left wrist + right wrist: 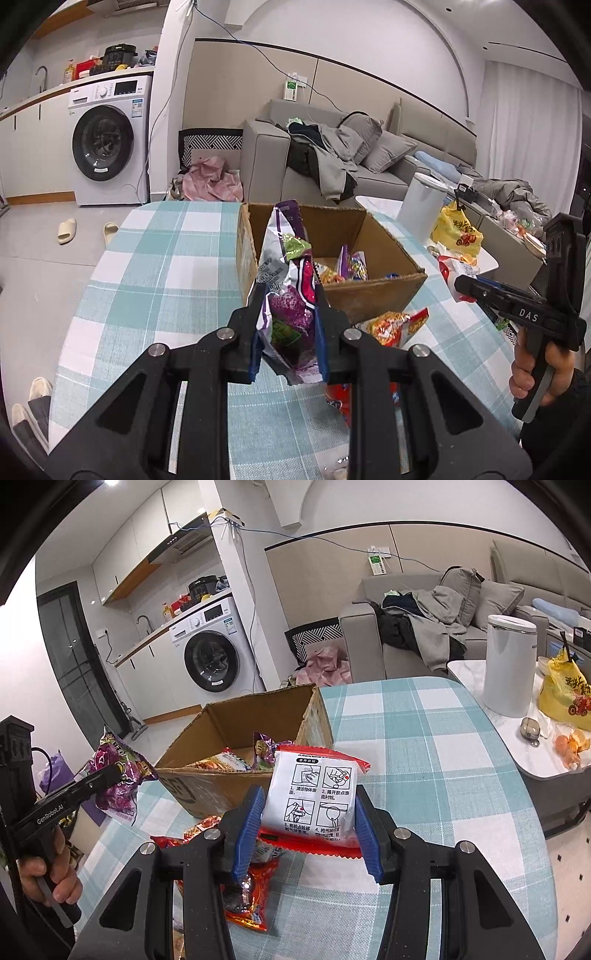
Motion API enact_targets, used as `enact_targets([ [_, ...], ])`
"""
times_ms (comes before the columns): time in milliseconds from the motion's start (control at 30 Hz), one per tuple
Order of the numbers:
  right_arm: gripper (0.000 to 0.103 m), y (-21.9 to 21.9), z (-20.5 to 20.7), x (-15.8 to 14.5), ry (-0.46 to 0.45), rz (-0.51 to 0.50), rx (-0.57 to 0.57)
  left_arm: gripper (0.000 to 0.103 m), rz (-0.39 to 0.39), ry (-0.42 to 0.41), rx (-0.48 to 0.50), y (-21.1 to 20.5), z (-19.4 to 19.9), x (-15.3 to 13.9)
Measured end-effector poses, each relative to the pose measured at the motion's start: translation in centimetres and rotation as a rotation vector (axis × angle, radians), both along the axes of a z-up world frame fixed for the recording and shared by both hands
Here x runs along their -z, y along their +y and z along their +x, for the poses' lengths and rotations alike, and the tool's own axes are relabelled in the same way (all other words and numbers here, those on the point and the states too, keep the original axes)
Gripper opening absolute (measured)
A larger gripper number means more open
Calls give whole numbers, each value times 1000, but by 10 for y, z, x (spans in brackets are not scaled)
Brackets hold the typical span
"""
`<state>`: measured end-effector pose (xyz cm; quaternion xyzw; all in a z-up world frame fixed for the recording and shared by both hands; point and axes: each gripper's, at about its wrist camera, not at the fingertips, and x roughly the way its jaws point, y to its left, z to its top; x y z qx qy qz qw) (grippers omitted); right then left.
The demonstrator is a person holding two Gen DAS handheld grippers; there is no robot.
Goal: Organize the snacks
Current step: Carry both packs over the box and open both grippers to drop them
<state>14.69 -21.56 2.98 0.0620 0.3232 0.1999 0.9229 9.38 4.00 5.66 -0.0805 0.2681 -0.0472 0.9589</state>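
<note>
My left gripper (290, 295) is shut on a purple and silver snack bag (291, 314), held upright above the checked table just in front of the open cardboard box (373, 293). The right gripper (308, 805) is shut on a white packet with red edges and printed instruction pictures (314, 797), lifted off the table near the box (199, 786). Several snack packs (351, 267) lie inside the box. In the right wrist view the left gripper (107, 775) shows at the left with the purple bag (118, 779). The right gripper (461, 286) appears at the left view's right edge.
Loose red and orange snack packs (247, 893) lie on the tablecloth (424, 775) before the box; another (397, 325) sits by its corner. A white canister (509, 664), a yellow bag (565, 694) and orange peel (570, 749) occupy a side table. Sofa and washing machine stand beyond.
</note>
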Motion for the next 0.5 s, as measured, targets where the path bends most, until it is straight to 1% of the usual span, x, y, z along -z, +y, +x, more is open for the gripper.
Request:
enact_targets([
  [267, 49, 18, 4, -17, -37, -13, -34, 20, 4, -20, 11, -6, 14, -13],
  [500, 49, 37, 12, -22, -43, -30, -64, 20, -2, -16, 27, -17, 35, -17],
])
